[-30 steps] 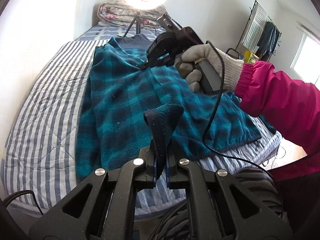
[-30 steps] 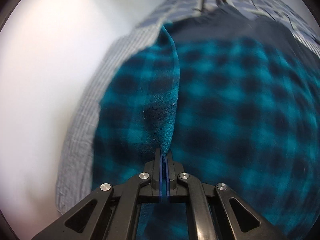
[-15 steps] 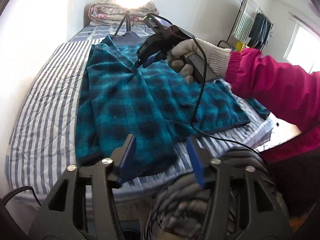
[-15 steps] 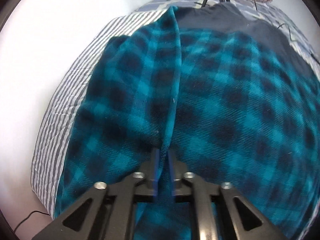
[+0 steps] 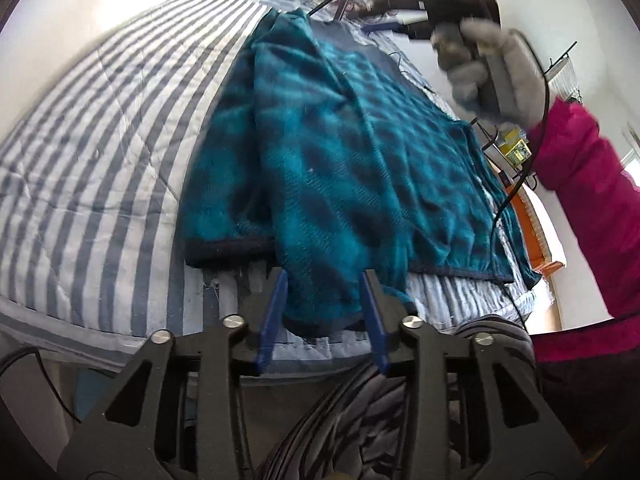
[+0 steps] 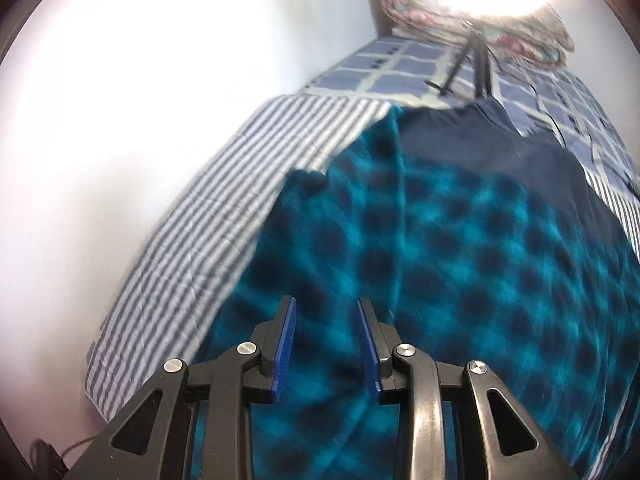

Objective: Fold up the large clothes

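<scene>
left gripper (image 5: 323, 300): jaws spread wide, nothing clamped; blue pads either side of the sleeve cuff that hangs over the bed's near edge, contact not clear
right gripper (image 6: 326, 334): jaws apart, empty, hovering above the fleece; in the left view seen high at top right, held by a gloved hand (image 5: 486, 76) in a knit work glove, magenta sleeve (image 5: 588, 208) behind it, black cable (image 5: 520, 184) trailing down from it
fleece top (image 5: 344, 148): teal/dark-blue plaid, spread flat on the bed, one sleeve folded in over the body along a lengthwise crease; dark navy band at hem and at far collar end (image 6: 500, 140)
surface: bed with blue-and-white striped quilt (image 5: 100, 140), wrinkled, near edge overhanging; further back a checked blue cover (image 6: 400, 68)
bedding pile (image 6: 460, 12): floral, folded, at the head of the bed against the wall
tripod (image 6: 476, 64): black legs standing on the checked cover, strong lamp glare above it
room: white walls at left and back; drying rack (image 5: 560, 76) at right, motion-blurred; orange item (image 5: 536, 236) low right, unclear what
image quality: both views motion-blurred
</scene>
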A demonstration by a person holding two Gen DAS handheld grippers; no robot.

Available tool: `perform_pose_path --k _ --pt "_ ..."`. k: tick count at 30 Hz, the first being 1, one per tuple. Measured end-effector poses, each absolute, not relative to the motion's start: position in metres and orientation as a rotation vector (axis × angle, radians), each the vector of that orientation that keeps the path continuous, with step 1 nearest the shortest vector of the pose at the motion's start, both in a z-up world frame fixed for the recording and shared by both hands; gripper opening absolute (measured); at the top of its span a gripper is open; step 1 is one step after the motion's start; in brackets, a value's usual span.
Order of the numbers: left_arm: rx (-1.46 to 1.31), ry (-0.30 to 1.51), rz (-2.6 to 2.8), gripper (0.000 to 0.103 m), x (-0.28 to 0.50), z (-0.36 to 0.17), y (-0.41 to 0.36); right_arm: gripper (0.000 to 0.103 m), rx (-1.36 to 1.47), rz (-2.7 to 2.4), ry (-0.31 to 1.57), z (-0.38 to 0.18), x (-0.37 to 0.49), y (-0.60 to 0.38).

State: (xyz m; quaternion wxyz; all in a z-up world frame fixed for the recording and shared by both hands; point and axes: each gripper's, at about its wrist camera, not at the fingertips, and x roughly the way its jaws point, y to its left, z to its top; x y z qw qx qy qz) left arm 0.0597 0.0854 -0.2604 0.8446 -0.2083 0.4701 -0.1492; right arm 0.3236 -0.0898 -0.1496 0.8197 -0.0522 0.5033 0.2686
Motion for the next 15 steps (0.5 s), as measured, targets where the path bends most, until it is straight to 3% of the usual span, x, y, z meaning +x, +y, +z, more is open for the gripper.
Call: perform_pose_path --k 11,15 --pt "-0.478 1.000 -0.356 0.036 0.068 -0.279 0.079 0.032 -0.164 0.583 1.101 -0.173 0.359 -0.011" --pt "-0.484 1.007 -0.355 0.018 0.071 -0.284 0.079 0.043 -0.196 0.547 1.108 -0.182 0.373 0.011"
